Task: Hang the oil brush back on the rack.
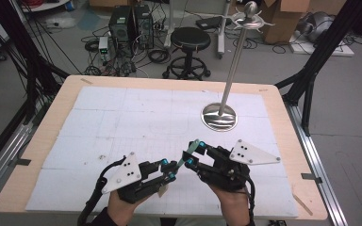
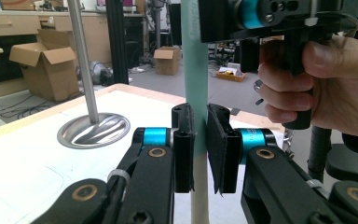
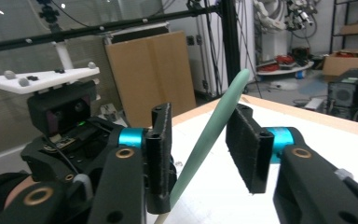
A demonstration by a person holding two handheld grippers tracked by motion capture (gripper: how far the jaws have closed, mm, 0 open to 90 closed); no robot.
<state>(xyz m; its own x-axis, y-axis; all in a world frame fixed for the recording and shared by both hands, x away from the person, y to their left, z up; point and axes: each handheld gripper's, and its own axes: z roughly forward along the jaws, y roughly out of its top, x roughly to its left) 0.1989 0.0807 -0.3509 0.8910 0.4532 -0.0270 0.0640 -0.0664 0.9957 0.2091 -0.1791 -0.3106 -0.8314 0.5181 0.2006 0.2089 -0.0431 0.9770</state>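
Spatula (image 2: pixel 195 93), mint-green with a pale handle, held above the table's (image 1: pixel 37 141) near edge; left gripper (image 1: pixel 169 169) pinches its lower shaft, while the right gripper (image 1: pixel 194 151) stands spread around the blade, one pad touching and the other apart

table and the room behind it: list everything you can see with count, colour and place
stick: 1, pale green with a cream end, held above the table's near edge between both tools
stand: 1, shiny metal, round base and tall pole, right of the table's centre
table: 1, light wood edge, white gridded sheet on top
stool: 1, black, on the floor beyond the table
computer towers: 2, black, floor at back
cardboard boxes: several, brown, floor at back right
left tool: 1, black with blue collars, pads clamped on the stick
right tool: 1, black with blue collars, jaws around the stick, far pad apart from it
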